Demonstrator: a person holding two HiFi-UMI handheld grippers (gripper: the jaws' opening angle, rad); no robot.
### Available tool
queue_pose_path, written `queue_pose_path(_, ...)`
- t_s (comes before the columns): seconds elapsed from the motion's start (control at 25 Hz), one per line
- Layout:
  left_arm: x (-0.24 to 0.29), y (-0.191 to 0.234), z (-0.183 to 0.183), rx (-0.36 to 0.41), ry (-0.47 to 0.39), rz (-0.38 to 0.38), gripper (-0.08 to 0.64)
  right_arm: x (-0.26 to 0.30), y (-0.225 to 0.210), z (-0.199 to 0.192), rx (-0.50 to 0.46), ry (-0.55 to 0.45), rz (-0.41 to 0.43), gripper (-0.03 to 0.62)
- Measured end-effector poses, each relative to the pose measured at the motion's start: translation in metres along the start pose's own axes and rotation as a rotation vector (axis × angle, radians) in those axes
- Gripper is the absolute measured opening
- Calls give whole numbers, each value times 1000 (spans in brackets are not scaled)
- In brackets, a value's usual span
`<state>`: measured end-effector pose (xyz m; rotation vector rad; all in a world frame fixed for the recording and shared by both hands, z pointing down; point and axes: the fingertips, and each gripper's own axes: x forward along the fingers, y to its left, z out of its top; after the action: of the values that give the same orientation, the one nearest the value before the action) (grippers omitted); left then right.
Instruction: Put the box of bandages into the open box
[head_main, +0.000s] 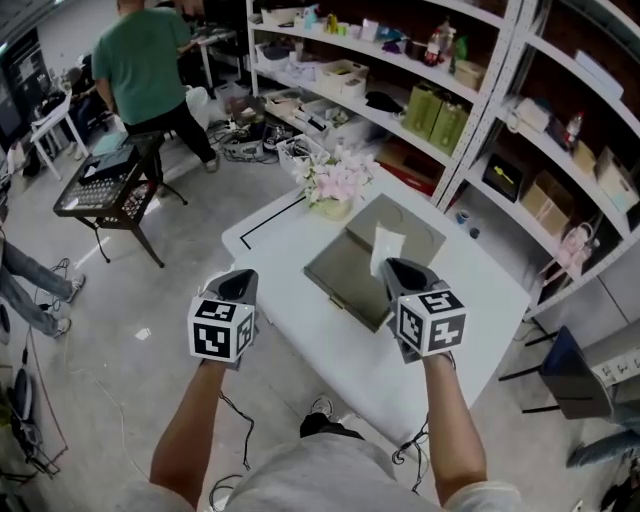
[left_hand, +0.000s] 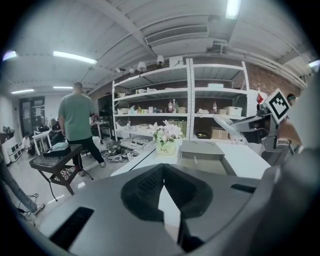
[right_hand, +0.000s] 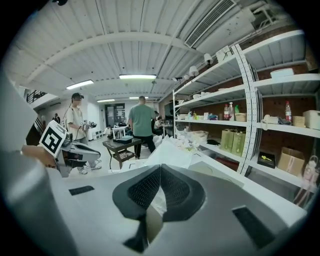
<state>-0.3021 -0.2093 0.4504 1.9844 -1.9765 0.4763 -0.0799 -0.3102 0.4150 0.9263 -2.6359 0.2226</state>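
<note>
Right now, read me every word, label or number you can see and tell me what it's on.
"Life" on the flower pot; smaller print beneath is blurred.
Box of bandages: no print legible.
Shelf goods: too small to read.
Marker cubes: square patterns only, no letters.
</note>
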Motion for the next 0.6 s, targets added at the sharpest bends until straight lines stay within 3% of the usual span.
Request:
queue_pose_path(0.36, 50, 11, -1, -14, 43, -9, 5, 47, -21, -21, 34, 71, 28, 6)
queue_pose_path(0.6, 70, 11, 9, 20, 74, -9, 5, 68, -31, -39, 73, 108, 47, 6)
